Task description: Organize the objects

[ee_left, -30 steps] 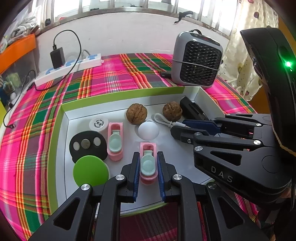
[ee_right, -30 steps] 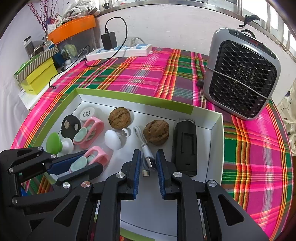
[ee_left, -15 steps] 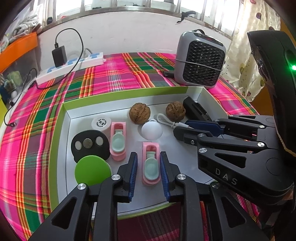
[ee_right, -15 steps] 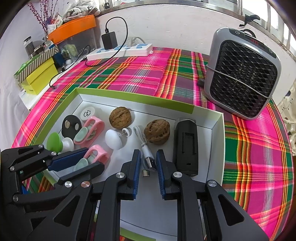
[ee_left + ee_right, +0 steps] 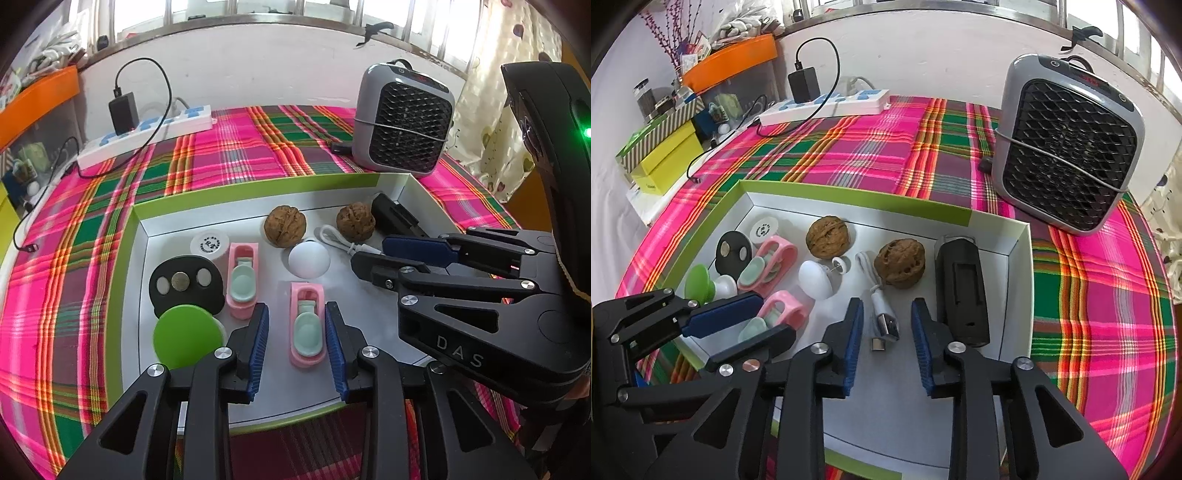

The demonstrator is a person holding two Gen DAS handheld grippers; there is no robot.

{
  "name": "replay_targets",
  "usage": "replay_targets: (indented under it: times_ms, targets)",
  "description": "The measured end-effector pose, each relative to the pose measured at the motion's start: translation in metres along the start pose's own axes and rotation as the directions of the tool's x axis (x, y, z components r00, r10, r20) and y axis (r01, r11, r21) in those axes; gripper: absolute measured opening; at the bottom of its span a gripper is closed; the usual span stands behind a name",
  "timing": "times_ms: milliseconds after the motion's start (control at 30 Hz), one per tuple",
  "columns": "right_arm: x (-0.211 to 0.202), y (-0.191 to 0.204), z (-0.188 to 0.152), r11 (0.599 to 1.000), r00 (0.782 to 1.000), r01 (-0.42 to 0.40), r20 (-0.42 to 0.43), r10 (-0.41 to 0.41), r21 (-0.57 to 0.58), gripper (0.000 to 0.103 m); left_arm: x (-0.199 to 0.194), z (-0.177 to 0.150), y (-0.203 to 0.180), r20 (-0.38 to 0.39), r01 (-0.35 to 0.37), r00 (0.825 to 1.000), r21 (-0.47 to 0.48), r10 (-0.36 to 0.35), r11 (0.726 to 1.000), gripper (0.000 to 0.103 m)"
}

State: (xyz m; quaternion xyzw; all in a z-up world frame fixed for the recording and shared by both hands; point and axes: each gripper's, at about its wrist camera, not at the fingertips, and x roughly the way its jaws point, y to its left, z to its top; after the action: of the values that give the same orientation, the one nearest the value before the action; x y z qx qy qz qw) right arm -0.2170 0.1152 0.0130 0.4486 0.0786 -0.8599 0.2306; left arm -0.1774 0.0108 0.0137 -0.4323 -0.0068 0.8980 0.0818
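Both my grippers are opening up: left gripper (image 5: 296, 334) straddles a pink clip (image 5: 307, 325), right gripper (image 5: 886, 326) straddles the white USB cable (image 5: 882, 314), neither pinching.

A grey plastic fan heater with a black mesh grille (image 5: 1067, 147) stands on the pink-and-green plaid tablecloth (image 5: 864, 155). At the far edge lies a white power strip (image 5: 147, 129) holding a black adapter (image 5: 123, 112). Yellow boxes (image 5: 661, 155) sit beside the table.
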Motion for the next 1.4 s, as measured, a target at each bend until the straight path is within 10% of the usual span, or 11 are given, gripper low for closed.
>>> replay_targets:
  times_ms: [1400]
  targets:
    - [-0.086, 0.028, -0.050, 0.996, 0.982, 0.041, 0.181, -0.055, 0.081, 0.040, -0.077, -0.045, -0.005, 0.118, -0.119, 0.985, -0.056, 0.125, 0.991, 0.031]
